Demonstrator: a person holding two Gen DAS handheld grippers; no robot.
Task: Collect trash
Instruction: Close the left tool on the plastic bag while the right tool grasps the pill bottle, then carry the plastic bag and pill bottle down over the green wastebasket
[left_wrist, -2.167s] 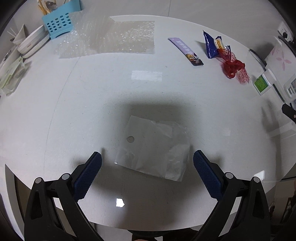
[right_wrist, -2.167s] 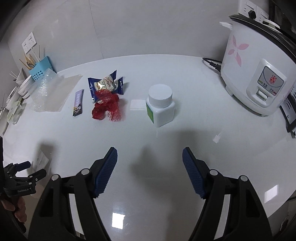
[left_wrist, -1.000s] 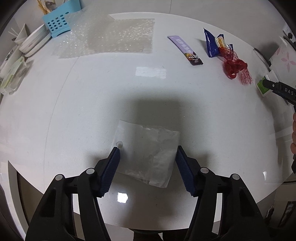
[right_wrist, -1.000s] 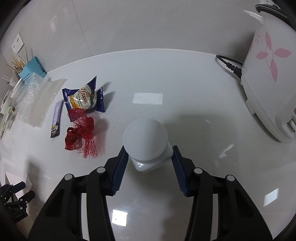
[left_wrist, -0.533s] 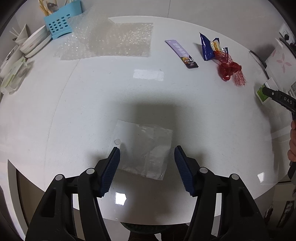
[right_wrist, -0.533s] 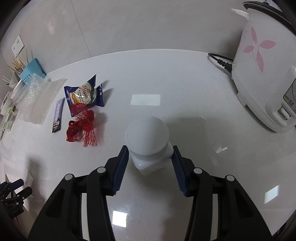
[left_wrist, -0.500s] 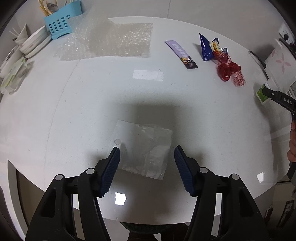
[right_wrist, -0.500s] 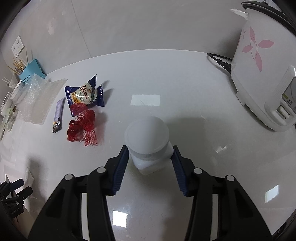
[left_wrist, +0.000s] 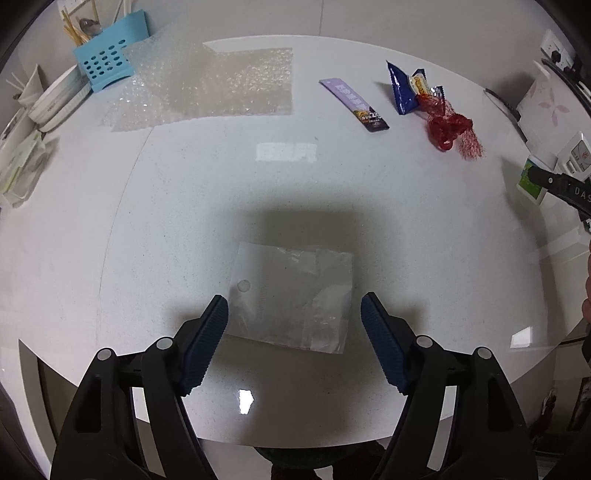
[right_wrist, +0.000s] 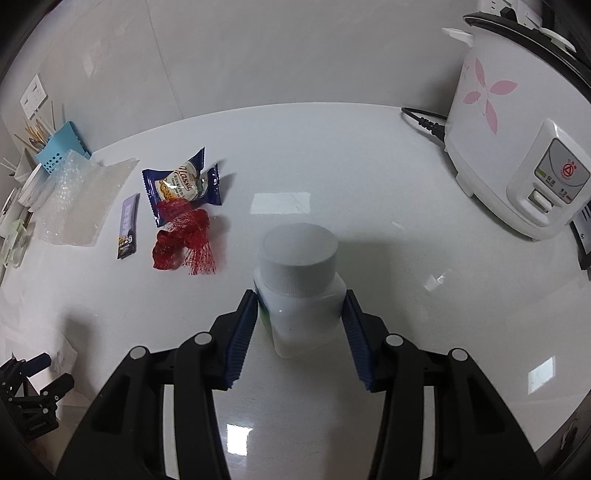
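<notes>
Left wrist view: your left tool (left_wrist: 294, 314) is opening; half a second ago its pads stood narrower beside the clear plastic bag (left_wrist: 291, 295), and now they straddle it wide without pressing on it. The bag lies flat on the near part of the white counter (left_wrist: 184, 184), so that piece of trash is not yet collected, and you likely need another try at it. Farther off, from left to right, lie a sheet of bubble wrap (left_wrist: 210, 81), a purple sachet (left_wrist: 354, 103) whose print is too small to read, a blue snack wrapper (left_wrist: 406, 88) and a red mesh net (left_wrist: 450, 127). At the far right edge your other tool's black body carries the letters "DAS".

Right wrist view: your right tool (right_wrist: 301, 325) is narrow and clamped on the white bottle (right_wrist: 299, 280), pads on both sides below its ribbed cap. Compared with a second ago the bottle sits the same in the grip while the rice cooker (right_wrist: 517, 147) has shifted in frame, so you are carrying it. The snack wrapper reads something like "Classic"; I can't be sure.
</notes>
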